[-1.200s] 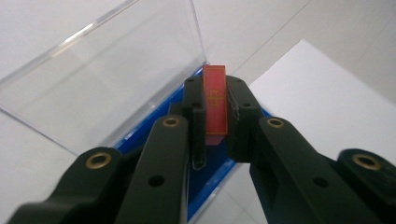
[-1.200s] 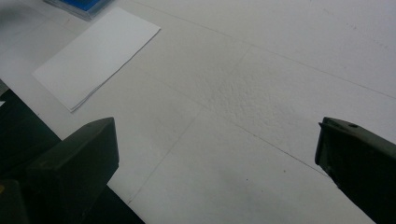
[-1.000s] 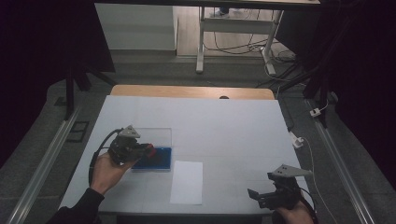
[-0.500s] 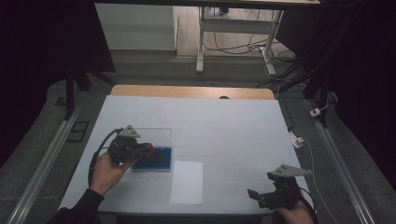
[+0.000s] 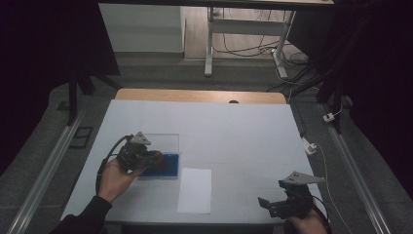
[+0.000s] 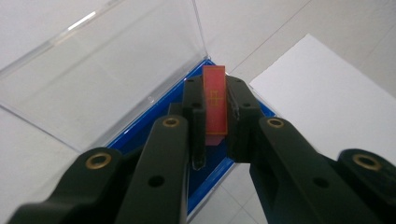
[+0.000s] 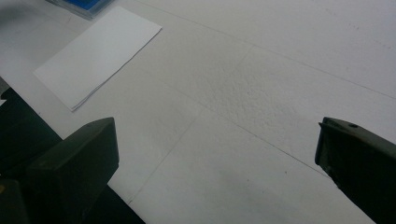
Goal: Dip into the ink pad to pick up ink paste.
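While the left gripper [image 6: 215, 122] pinches a small red card [image 6: 215, 100] upright, just above the blue case [image 6: 187, 154], the right gripper [image 7: 217, 154] gapes wide, empty, far from that case.

Nothing has visibly shifted: both hands and the blue box [image 5: 165, 165] sit as before

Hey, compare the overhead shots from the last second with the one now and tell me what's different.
Nothing visibly changed. The left gripper stays at the blue case with its clear lid open, the right gripper stays near the table's front edge, and the white paper lies where it was.
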Demonstrator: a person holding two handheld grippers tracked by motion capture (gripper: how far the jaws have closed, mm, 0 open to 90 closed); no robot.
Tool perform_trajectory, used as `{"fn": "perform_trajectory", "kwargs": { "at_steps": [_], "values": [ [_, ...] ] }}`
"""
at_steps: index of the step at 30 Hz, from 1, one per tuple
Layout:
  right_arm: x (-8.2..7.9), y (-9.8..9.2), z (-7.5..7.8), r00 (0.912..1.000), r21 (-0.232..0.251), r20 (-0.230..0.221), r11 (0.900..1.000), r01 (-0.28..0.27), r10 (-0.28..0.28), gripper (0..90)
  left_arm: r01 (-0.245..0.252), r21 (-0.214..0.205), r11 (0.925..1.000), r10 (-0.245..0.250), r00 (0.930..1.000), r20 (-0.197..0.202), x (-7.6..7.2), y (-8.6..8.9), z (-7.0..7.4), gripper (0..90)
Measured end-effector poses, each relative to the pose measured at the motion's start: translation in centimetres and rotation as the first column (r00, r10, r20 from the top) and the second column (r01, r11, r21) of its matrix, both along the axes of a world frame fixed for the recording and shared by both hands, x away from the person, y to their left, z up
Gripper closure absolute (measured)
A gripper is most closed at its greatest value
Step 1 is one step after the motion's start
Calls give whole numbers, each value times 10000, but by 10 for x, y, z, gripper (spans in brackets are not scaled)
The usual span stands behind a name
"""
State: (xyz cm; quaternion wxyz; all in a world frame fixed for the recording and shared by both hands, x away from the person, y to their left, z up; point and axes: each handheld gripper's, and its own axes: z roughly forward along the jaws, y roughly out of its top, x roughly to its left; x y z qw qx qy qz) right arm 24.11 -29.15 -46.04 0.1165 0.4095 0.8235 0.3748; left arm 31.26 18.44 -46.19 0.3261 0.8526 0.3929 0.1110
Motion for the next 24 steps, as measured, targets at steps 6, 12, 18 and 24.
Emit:
{"fn": "perform_trajectory", "kwargs": {
  "at_steps": [6,12,18,24],
  "values": [
    [0,0,0,10000,-22,5,10000,0,0,0,-39,117,9999,42,9996,-290,5,1,-9,802],
    [0,0,0,10000,-15,-2,10000,-16,16,0,-133,185,9997,143,9985,-531,11,5,-17,803],
    [0,0,0,10000,-9,-9,10000,-13,13,0,-76,391,9992,103,9974,-708,14,3,-24,802],
    [0,0,0,10000,-5,-6,10000,-16,16,0,44,599,9982,3,9969,-793,15,0,-27,802]
  ]
}}
